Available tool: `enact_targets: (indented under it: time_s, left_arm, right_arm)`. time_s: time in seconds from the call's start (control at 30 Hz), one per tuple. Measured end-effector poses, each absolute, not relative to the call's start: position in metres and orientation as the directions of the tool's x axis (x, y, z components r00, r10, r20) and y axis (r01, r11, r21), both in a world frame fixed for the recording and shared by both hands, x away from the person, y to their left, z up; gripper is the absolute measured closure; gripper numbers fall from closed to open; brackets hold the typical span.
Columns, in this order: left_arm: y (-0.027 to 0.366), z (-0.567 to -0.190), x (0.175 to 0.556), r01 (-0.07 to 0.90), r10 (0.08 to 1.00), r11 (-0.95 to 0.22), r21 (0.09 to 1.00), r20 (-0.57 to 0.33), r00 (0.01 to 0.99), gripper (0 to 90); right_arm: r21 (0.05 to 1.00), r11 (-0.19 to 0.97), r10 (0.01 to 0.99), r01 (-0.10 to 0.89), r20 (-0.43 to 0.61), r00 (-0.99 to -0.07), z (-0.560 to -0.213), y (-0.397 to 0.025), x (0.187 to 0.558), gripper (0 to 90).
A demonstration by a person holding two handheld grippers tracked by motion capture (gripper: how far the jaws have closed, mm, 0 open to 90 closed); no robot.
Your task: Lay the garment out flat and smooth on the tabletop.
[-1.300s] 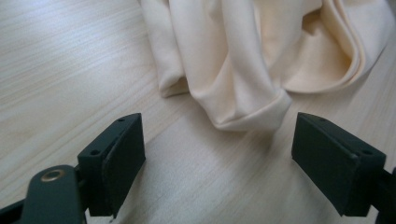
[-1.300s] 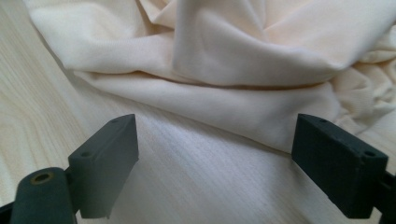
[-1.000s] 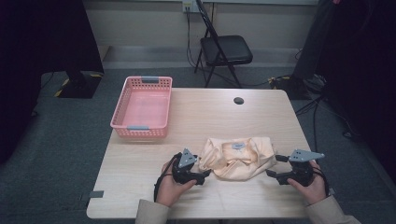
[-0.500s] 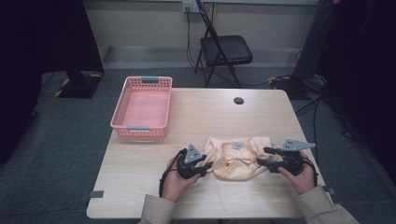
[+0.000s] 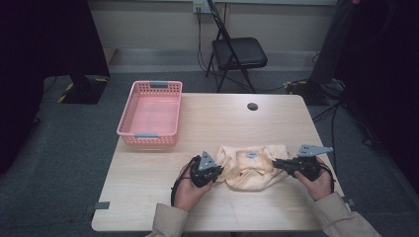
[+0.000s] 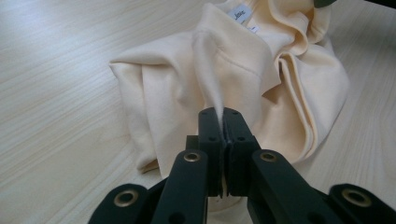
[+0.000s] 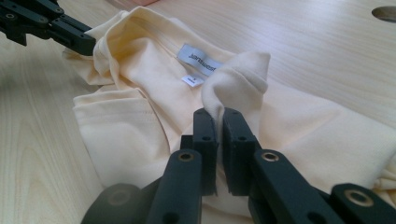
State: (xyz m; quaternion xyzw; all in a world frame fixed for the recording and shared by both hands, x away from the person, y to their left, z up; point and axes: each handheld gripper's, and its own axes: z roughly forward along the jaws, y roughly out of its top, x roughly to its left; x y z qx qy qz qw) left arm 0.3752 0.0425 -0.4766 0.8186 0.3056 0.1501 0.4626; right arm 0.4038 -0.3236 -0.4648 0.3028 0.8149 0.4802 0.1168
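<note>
Currently the cream garment [image 5: 251,167] is bunched in a heap on the near half of the surface [image 5: 207,128], directly between the two tools, its long axis running left-right across the person's front. The left tool [image 5: 217,171] is closed on a pinched ridge of fabric at the heap's left edge; the right tool [image 5: 276,162] is closed on a fold at its right edge. Each tool is touching its own end, so neither hand is meaningfully nearer; the garment lies inward from both. Judged from that, the coming move turns on this axis: pulling the tools apart along it would likely spread the cloth, while lifting would raise it by two points. The pink basket [image 5: 150,114] is sat at the far left of the surface, well apart from the heap and closer to the left hand, should a transfer be intended. From the high view the layout and the basket are given, but the jaw grip is too small to be read. In the left gripper view [image 6: 219,112] the jaws are seen shut with a thin peak of cloth drawn up between them. In the right gripper view [image 7: 215,113] a thicker rolled fold is seen clamped, the neck label [image 7: 200,62] is exposed just beyond it, and the other tool is seen at the top left against the far edge of the cloth.
</note>
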Motion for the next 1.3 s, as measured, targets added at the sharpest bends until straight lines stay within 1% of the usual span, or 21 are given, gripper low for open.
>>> enact_targets:
  time_s: [0.3, 0.57, 0.73, 1.0, 1.2, 1.3]
  left_arm:
    - [0.046, -0.462, 0.38, 0.353, 0.65, -0.335, 0.874, -0.056, 0.758, 88.0]
    - [0.047, -0.448, 0.39, 0.337, 0.653, -0.324, 0.884, -0.048, 0.755, 88.0]
    - [0.049, -0.439, 0.396, 0.33, 0.663, -0.308, 0.892, -0.048, 0.747, 88.1]
    - [0.055, -0.422, 0.408, 0.342, 0.691, -0.245, 0.907, -0.084, 0.718, 88.1]
    - [0.054, -0.417, 0.417, 0.337, 0.695, -0.243, 0.91, -0.078, 0.715, 88.0]
    - [0.054, -0.414, 0.421, 0.333, 0.697, -0.245, 0.91, -0.074, 0.713, 88.0]
  right_arm:
    - [0.867, 0.325, 0.589, 0.377, 0.126, -0.798, -0.456, -0.327, 0.405, 85.9]
    - [0.866, 0.327, 0.591, 0.378, 0.125, -0.797, -0.445, -0.335, 0.41, 85.9]
    - [0.874, 0.302, 0.601, 0.381, 0.136, -0.788, -0.438, -0.34, 0.417, 85.9]
    - [0.888, 0.276, 0.612, 0.367, 0.132, -0.78, -0.422, -0.342, 0.427, 85.9]
    - [0.889, 0.283, 0.614, 0.359, 0.12, -0.78, -0.414, -0.341, 0.433, 85.9]
    - [0.893, 0.269, 0.617, 0.362, 0.129, -0.776, -0.412, -0.342, 0.437, 85.9]
